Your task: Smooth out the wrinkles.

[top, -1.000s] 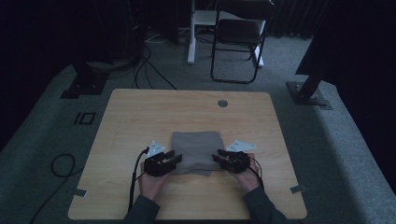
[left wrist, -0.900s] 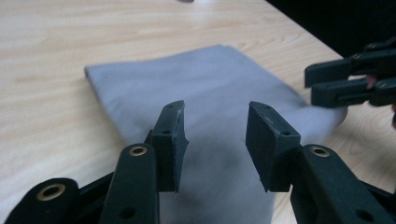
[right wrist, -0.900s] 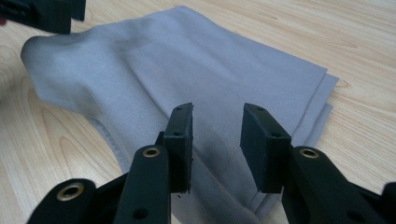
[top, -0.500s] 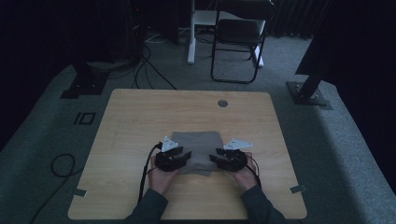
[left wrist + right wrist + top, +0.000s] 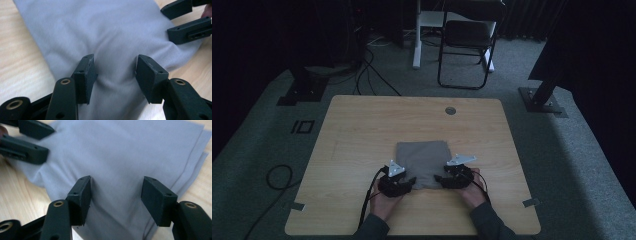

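A grey folded cloth lies flat on the wooden table, a little toward the near side. My left gripper is at the cloth's near left corner and my right gripper at its near right corner. In the left gripper view the cloth spreads under my left gripper, whose jaws stand open and press into a soft wrinkle. In the right gripper view my right gripper is open over the cloth, whose layered edges show at the right. Each view shows the other gripper's jaws across the cloth.
A round grommet hole sits near the table's far edge. Beyond the table stand a black folding chair and a white desk leg. Cables run over the grey floor, and dark stand bases flank the table.
Both grippers came inward from the cloth's sides, then drew back toward the person to its near edge. The cloth stays in the same place.
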Tool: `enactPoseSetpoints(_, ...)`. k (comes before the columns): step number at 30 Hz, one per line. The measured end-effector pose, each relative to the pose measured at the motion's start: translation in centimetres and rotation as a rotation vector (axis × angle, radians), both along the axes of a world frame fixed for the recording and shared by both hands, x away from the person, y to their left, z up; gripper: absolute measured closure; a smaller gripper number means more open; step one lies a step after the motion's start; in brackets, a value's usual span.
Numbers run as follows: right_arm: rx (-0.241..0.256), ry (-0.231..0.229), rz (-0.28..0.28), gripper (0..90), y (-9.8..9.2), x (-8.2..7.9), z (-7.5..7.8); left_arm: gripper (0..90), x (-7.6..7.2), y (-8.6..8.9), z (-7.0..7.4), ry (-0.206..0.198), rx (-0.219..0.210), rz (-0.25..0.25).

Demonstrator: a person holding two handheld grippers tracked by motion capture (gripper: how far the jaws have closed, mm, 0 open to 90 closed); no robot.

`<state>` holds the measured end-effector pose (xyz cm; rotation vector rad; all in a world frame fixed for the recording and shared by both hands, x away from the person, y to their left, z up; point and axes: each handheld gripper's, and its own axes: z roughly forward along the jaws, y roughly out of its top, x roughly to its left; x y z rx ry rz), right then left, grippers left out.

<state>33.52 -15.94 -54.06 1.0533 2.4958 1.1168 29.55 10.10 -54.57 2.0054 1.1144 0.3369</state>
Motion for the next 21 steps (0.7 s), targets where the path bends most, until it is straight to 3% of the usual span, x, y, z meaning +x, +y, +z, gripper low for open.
enactPoseSetpoints(6,-0.019,0.022,0.018,40.8,-0.7,-0.6,-0.5,49.6,-1.1,0.5,-0.5,0.004,0.029,-0.009)
enactPoseSetpoints(12,-0.096,-0.032,0.042,41.7,-0.8,-1.5,-0.6,49.6,-1.8,0.9,-0.5,0.002,0.062,-0.009)
enactPoseSetpoints(18,-0.089,-0.035,0.039,42.1,-0.9,-1.4,-0.7,48.7,-2.7,2.4,-0.2,-0.006,0.044,0.02)
enactPoseSetpoints(21,-0.089,-0.038,0.034,42.6,-0.9,-1.4,-0.7,47.7,-2.8,3.5,0.2,-0.013,0.056,0.069)
